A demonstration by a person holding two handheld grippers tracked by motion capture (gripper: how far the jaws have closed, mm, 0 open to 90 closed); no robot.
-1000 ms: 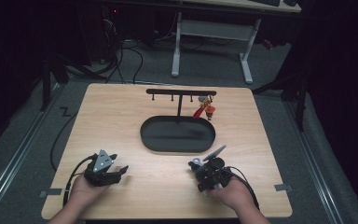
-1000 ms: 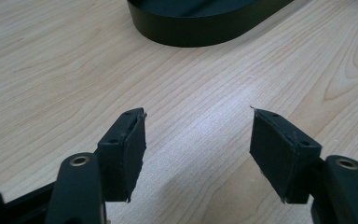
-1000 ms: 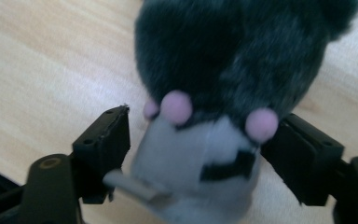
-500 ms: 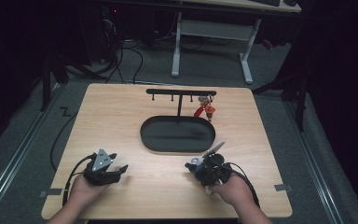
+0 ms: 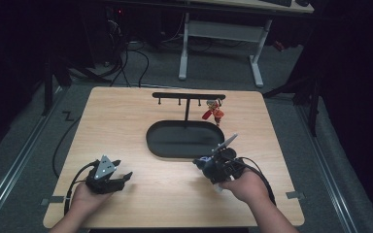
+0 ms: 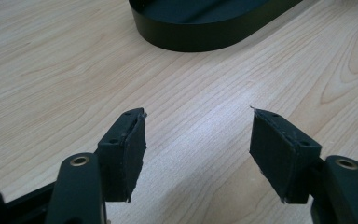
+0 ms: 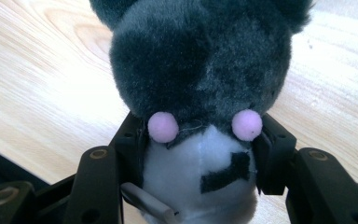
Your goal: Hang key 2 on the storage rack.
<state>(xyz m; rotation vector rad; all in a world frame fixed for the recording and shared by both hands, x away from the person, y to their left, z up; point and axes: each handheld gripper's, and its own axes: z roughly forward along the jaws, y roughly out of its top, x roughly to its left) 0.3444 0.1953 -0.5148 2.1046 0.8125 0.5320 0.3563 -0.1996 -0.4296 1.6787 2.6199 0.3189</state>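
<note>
My right gripper (image 7: 198, 161) had just been closing, and in the right gripper view its two pads were pressed into the sides of a small plush toy (image 7: 200, 79), dark grey and furry with a white front, two pink pom-poms and a little black patch. So those tongs were clamped on the toy, which hung clear of the wood in front of the camera. In the high view the same gripper (image 5: 212, 166) sat near my edge of the table (image 5: 126, 121), to the right of the middle, with the toy tucked into it and too small there to make out.

My left gripper (image 6: 198, 154) stood apart, nothing between its pads, only bare wood grain under them. From above it (image 5: 119, 178) rested low on the left, well apart from the other hand.

Further out lay the black oval tray (image 5: 151, 141), and its stand (image 5: 188, 96), a thin bar with small hooks, rose at the tray's far side. A red and white figure (image 5: 214, 111) hung near the bar's right end.

I judged the step in hand to be the pickup, just completed. The next move, I reckoned, called for carrying the toy forward over the tray and up to a free hook, keeping the grip firm on the soft body so it would not slip, and finding whatever loop it had, which I could not see.
</note>
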